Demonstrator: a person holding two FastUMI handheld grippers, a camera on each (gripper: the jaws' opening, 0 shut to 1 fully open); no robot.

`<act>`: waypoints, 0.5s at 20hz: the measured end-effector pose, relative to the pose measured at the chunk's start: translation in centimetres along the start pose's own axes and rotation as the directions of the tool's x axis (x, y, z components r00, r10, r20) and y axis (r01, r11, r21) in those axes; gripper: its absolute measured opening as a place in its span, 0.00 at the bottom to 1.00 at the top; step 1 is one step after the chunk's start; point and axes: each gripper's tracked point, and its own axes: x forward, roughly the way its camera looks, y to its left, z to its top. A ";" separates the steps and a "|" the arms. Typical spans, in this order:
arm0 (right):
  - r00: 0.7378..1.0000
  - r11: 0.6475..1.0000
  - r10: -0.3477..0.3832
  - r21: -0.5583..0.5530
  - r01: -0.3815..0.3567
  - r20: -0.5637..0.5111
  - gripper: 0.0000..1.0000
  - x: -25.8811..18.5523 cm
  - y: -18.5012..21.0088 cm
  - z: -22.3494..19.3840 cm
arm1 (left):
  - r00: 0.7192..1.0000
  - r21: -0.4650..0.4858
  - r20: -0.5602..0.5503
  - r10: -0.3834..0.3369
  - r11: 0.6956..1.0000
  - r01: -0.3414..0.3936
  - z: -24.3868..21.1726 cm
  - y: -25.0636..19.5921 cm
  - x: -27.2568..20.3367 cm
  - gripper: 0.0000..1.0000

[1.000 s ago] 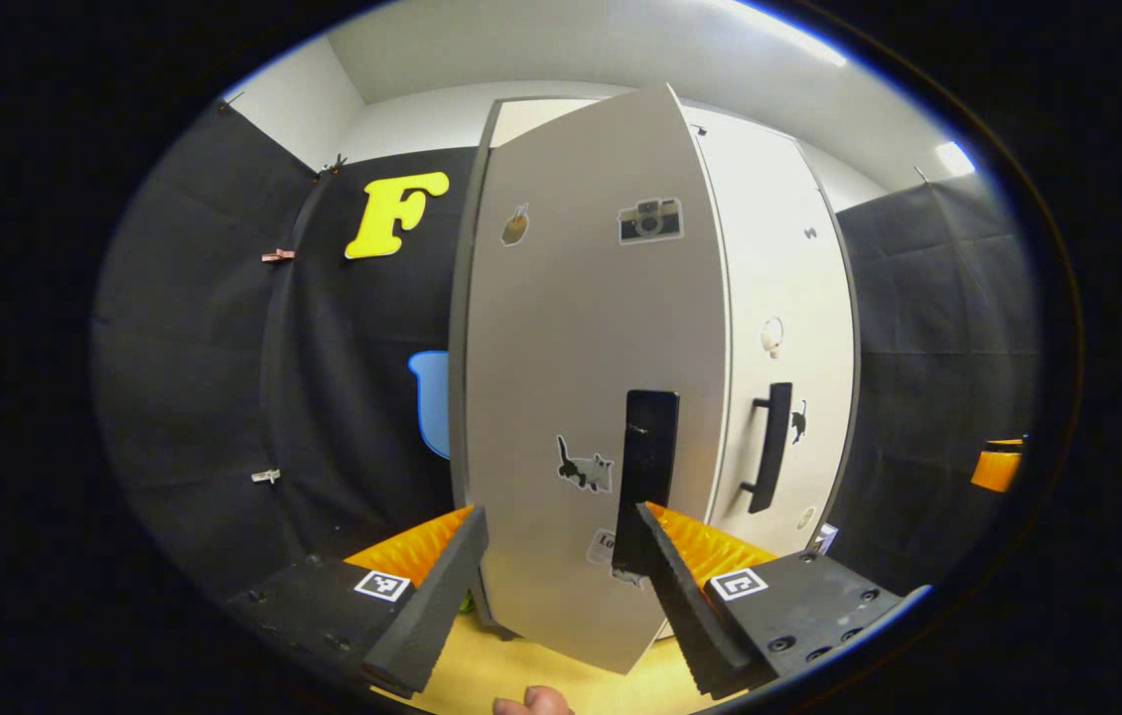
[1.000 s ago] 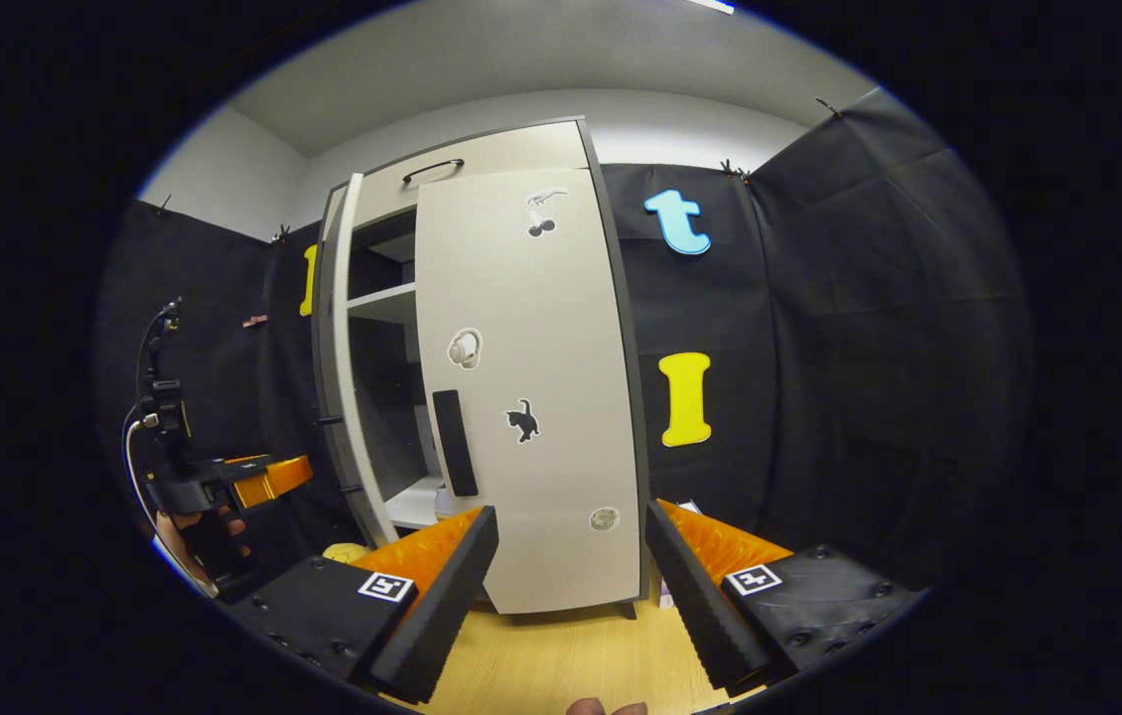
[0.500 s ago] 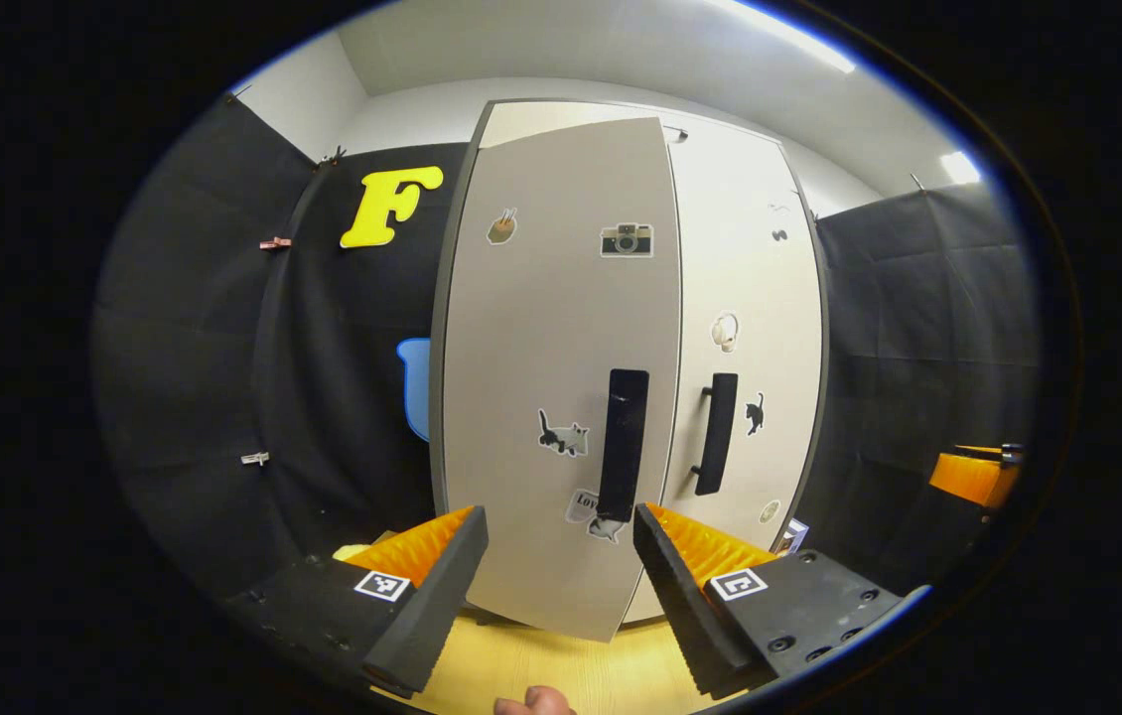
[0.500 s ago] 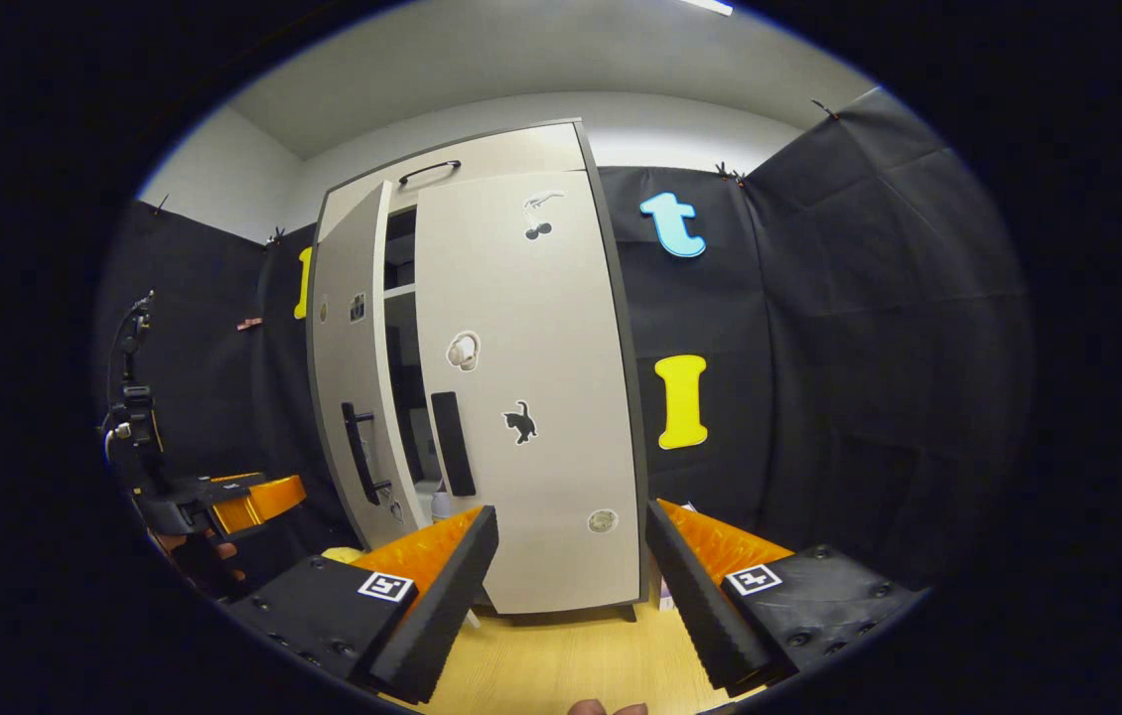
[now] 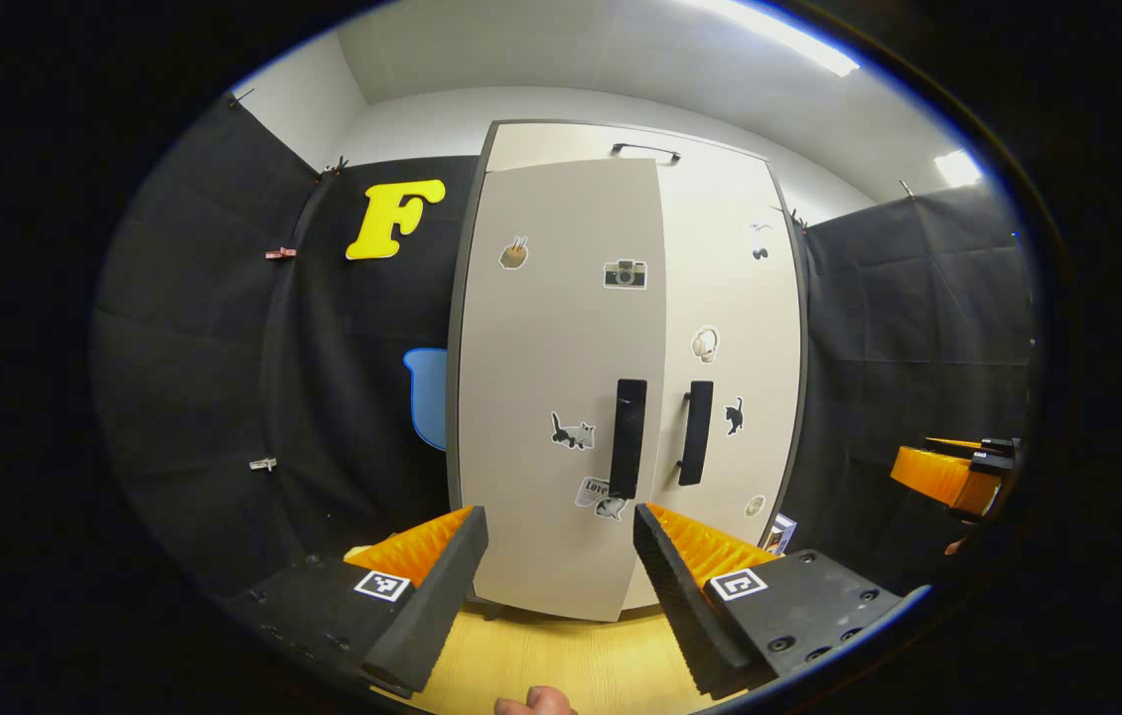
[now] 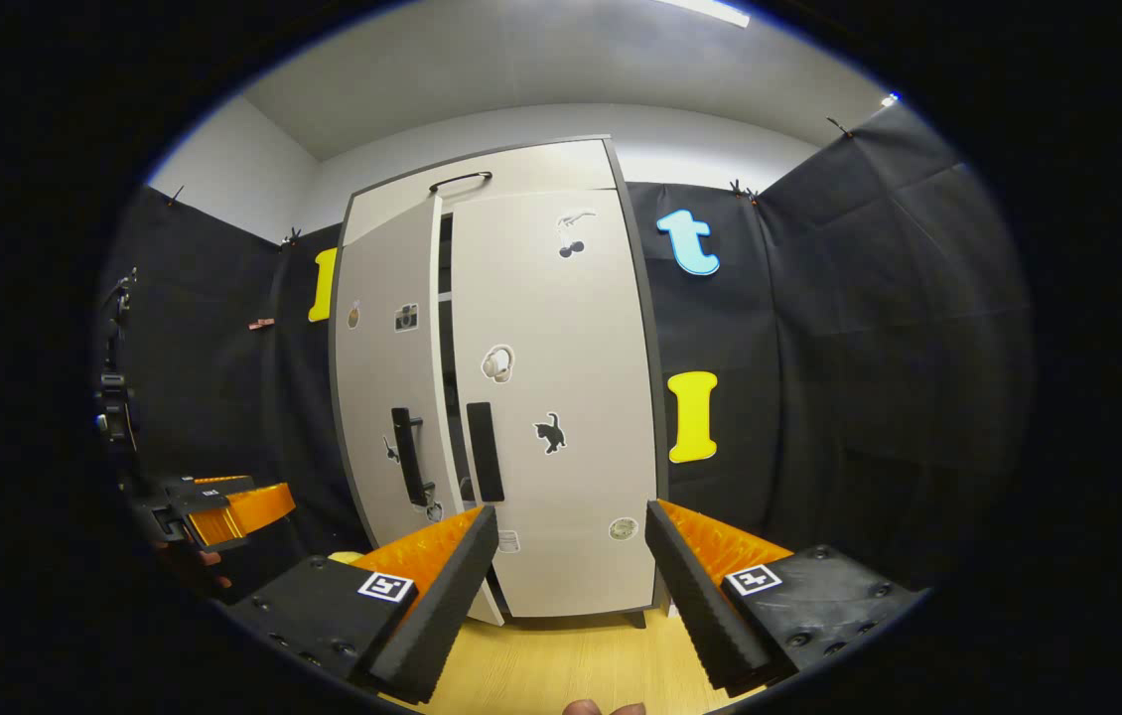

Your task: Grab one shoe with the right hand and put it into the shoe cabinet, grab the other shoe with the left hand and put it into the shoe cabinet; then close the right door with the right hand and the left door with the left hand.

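So the left door (image 5: 561, 387) has swung nearly flush over the last second. In the right gripper view a thin dark gap remains mid-frame beside the right door (image 6: 561, 397). Both the left gripper (image 5: 561, 586) and right gripper (image 6: 571, 596) gape wide, holding nothing. Shoes presumably inside the shoe cabinet (image 6: 521, 169); task's almost done.

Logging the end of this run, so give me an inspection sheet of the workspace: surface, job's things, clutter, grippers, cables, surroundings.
Surface: pale wood floor before the cabinet.
Job's things: cabinet upright; right door shut; left door almost shut, a narrow gap beside it; shoes nothing seen.
Clutter: small yellow thing at the cabinet's foot, kind unclear.
Grippers: left gripper open, holding nothing; right gripper open, holding nothing; both off the doors.
Cables: thin cable above the left gripper.
Surroundings: black cloth wall, white ceiling.
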 end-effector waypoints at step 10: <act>1.000 0.999 0.027 -0.024 -0.027 -0.001 0.98 -0.8 3.3 -0.4 | 1.000 0.027 0.010 0.006 1.000 -0.006 0.4 1.5 -2.2 0.93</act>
